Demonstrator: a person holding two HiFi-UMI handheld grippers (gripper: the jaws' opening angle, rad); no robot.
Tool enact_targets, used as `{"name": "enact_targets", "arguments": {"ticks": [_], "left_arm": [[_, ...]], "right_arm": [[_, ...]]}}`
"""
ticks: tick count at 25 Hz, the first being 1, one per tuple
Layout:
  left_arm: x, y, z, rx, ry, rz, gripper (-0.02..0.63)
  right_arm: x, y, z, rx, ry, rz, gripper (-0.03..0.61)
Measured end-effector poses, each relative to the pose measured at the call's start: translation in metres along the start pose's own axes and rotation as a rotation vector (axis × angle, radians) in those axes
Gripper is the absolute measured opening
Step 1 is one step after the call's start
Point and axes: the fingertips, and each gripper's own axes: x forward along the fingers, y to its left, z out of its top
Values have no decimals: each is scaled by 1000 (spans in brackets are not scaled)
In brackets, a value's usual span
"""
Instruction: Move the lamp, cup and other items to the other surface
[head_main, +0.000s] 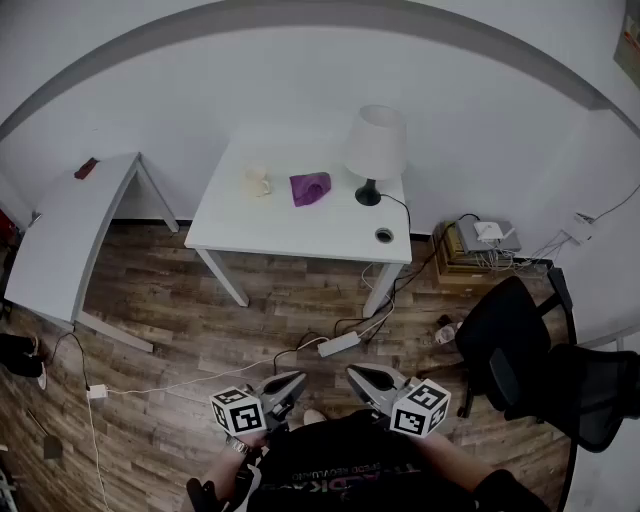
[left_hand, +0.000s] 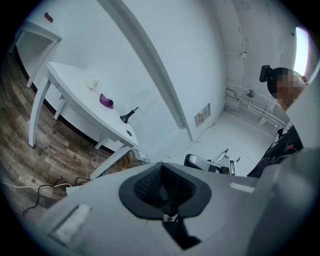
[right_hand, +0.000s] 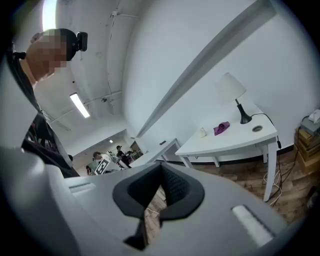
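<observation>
A white-shaded lamp (head_main: 375, 145) on a black base stands at the back right of the white table (head_main: 300, 235). A pale cup (head_main: 257, 182) and a purple item (head_main: 310, 188) sit to its left. The left gripper view shows the lamp (left_hand: 142, 102), cup (left_hand: 92, 82) and purple item (left_hand: 106, 101) far off, as does the right gripper view: lamp (right_hand: 231, 87), cup (right_hand: 203, 132), purple item (right_hand: 221, 128). My left gripper (head_main: 297, 379) and right gripper (head_main: 355, 374) hang near my body, far from the table. Both are shut, with nothing between the jaws.
A second white table (head_main: 70, 240) stands at the left with a small red item (head_main: 86, 168) on its far end. A power strip (head_main: 340, 344) and cables lie on the wood floor. A black office chair (head_main: 520, 350) stands at the right, by a low box of devices (head_main: 480, 245).
</observation>
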Motion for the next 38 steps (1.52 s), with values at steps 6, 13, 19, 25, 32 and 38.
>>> {"name": "enact_targets", "arguments": {"ticks": [6, 13, 19, 25, 32, 38], "left_arm": [[-3, -2, -1, 3, 0, -1, -3], [-6, -4, -4, -1, 2, -6, -3], [-4, -8, -6, 2, 9, -11, -3], [-5, -6, -5, -8, 2, -15, -3], [-7, -6, -1, -7, -2, -23, -3], [-7, -3, 0, -19, 0, -36, -3]], "right_arm": [[1, 6, 0, -9, -1, 6, 3], [-1, 11, -1, -15, -10, 12, 3], [-5, 21, 6, -65, -39, 41, 5], [-7, 16, 9, -55, -53, 27, 5], [-8, 10, 17, -41, -76, -2, 5], [-9, 5, 23, -49, -97, -41, 6]]}}
